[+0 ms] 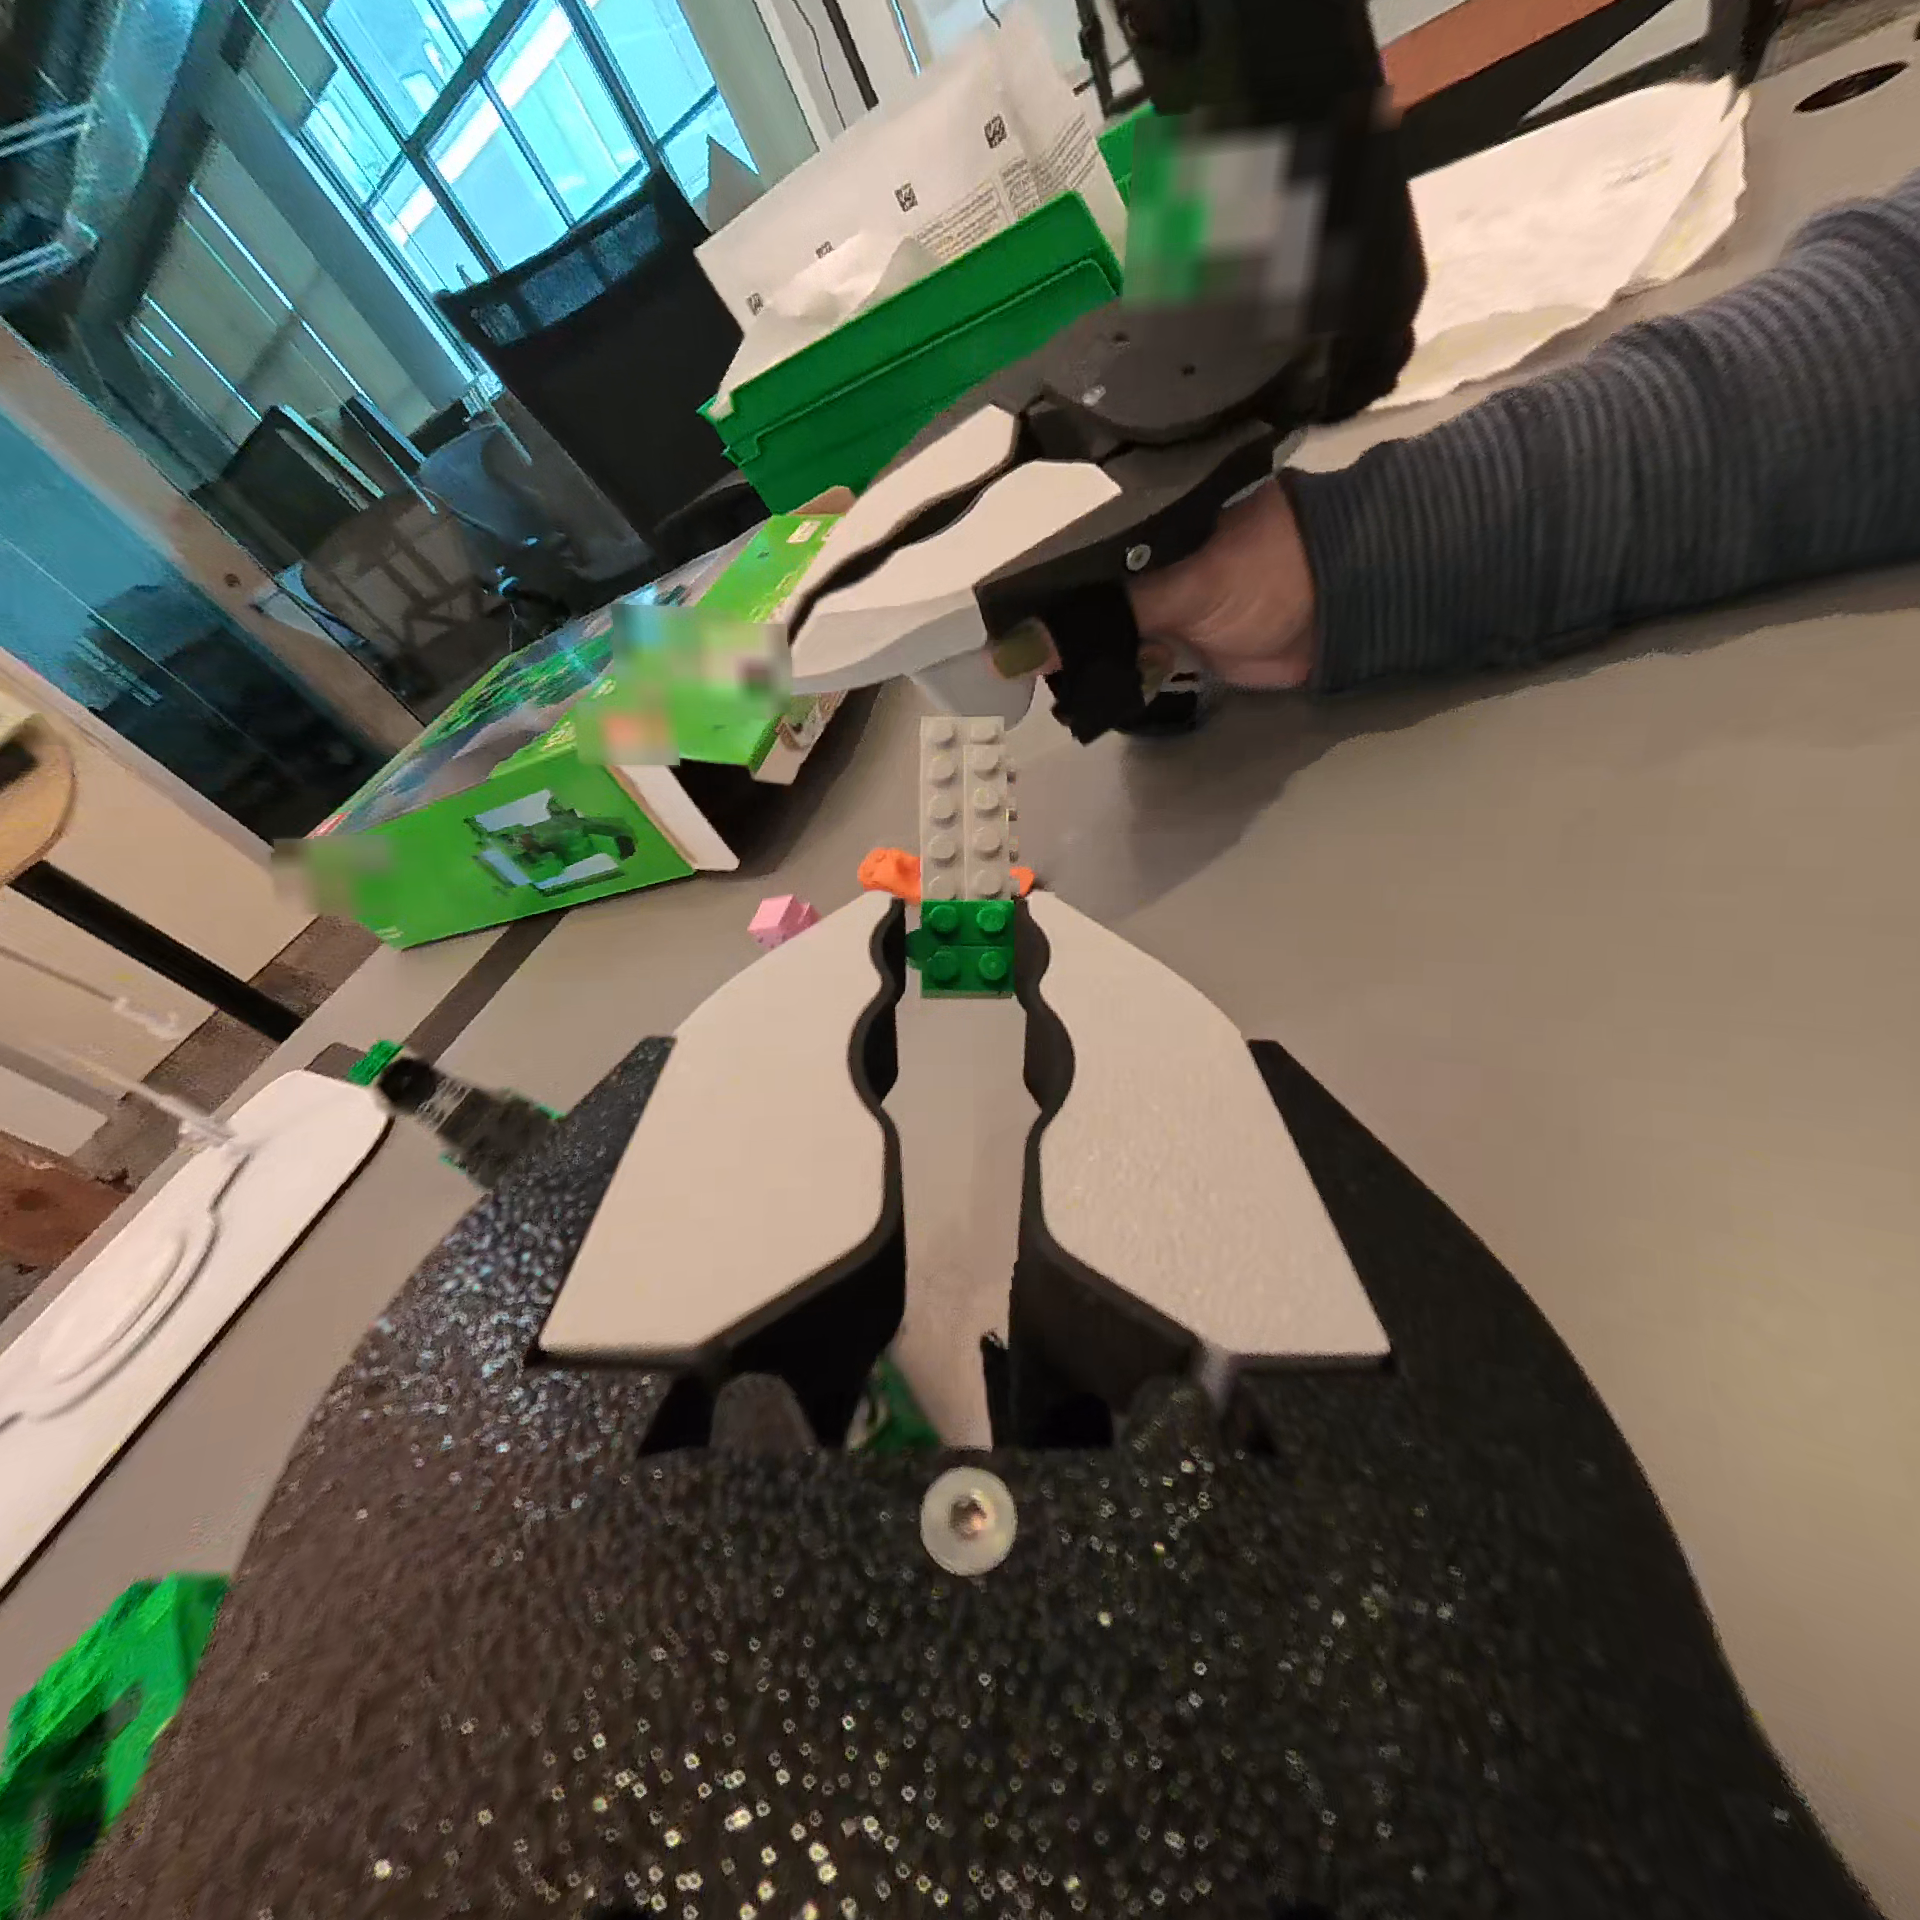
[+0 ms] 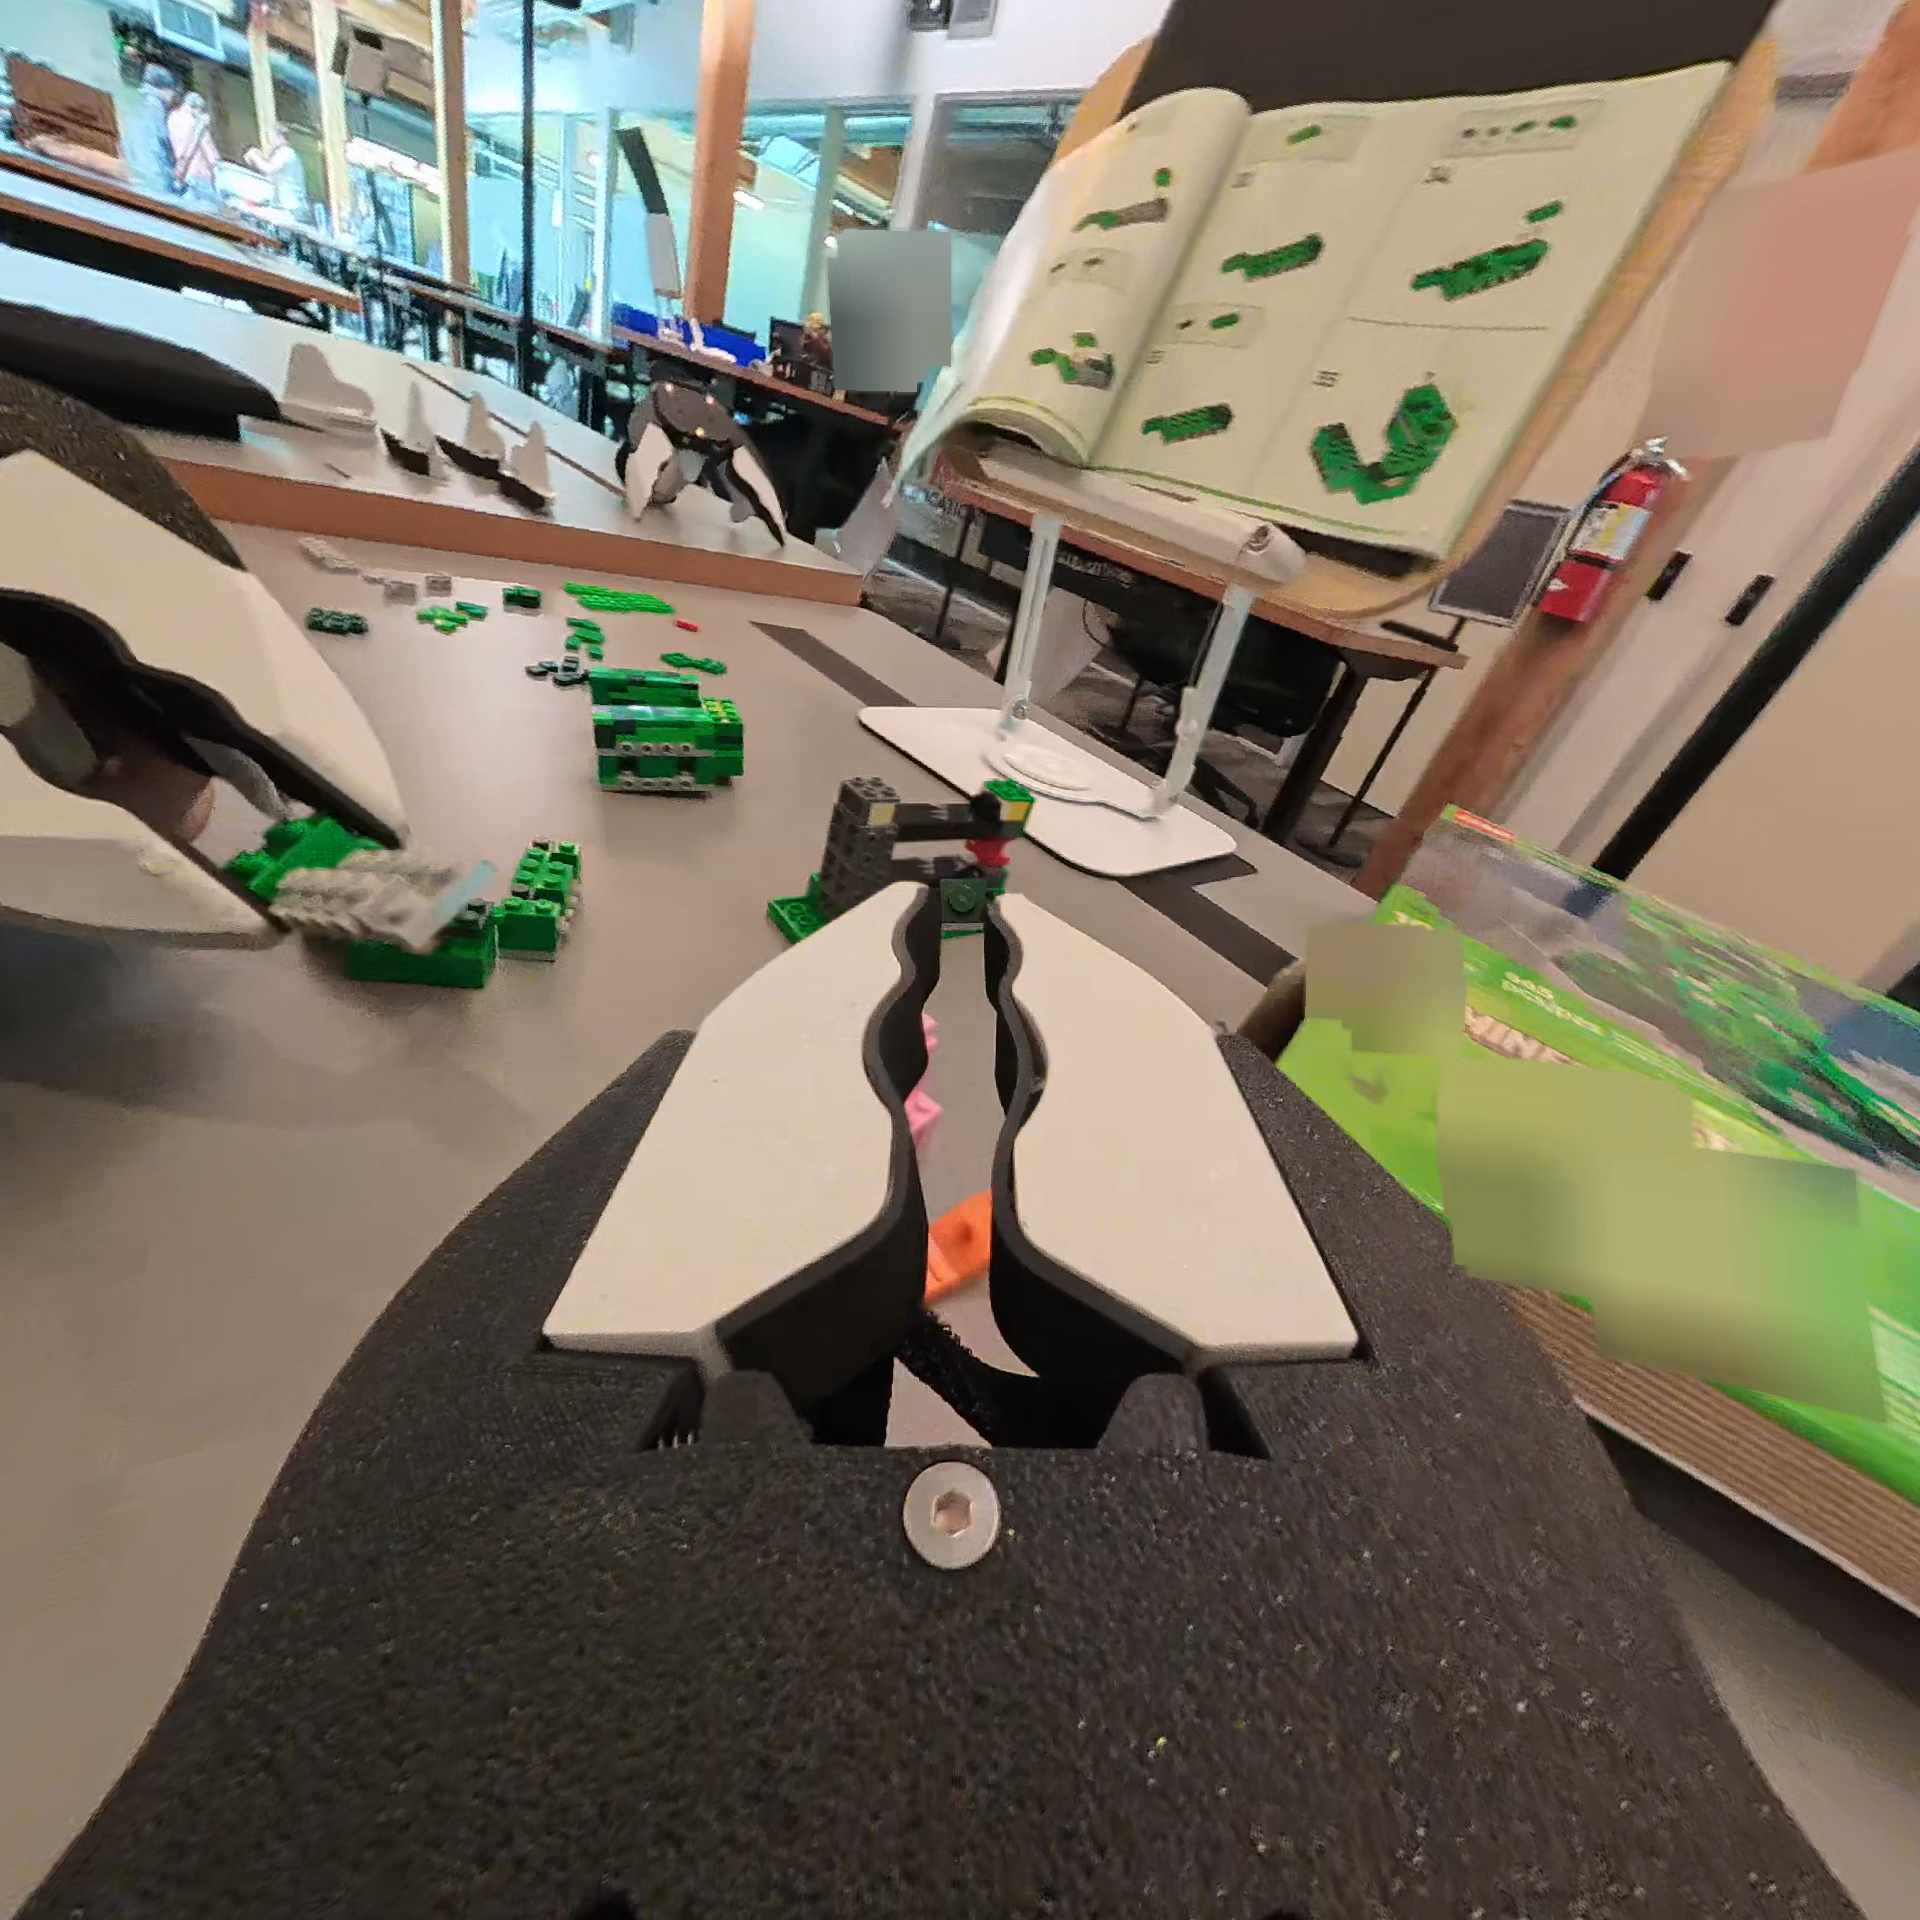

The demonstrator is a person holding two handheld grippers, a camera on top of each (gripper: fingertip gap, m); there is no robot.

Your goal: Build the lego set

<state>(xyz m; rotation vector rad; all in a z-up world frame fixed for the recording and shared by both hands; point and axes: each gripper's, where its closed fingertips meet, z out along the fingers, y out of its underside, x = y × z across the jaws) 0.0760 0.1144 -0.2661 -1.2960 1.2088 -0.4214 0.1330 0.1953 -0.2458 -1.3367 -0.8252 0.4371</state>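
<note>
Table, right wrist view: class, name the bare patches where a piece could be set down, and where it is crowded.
Bare: the grey table between the left claw and right claw. Crowded: loose green bricks, green block, dark tower, book stand, box.

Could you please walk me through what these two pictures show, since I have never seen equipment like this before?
There is no robot here: a person holds a hand-operated two-finger gripper in each hand, and each carries a camera looking along its own fingers. That gives the two views.

In the left wrist view, the left gripper is closed on a small assembly of green bricks with a grey plate sticking forward. The right gripper shows beyond it, held by the person's hand.

In the right wrist view, the right gripper looks nearly closed and holds nothing I can see.

On the grey table lie loose green pieces, a partly built green model, a dark tower build, the set's green box, and an open instruction booklet on a stand.
</note>
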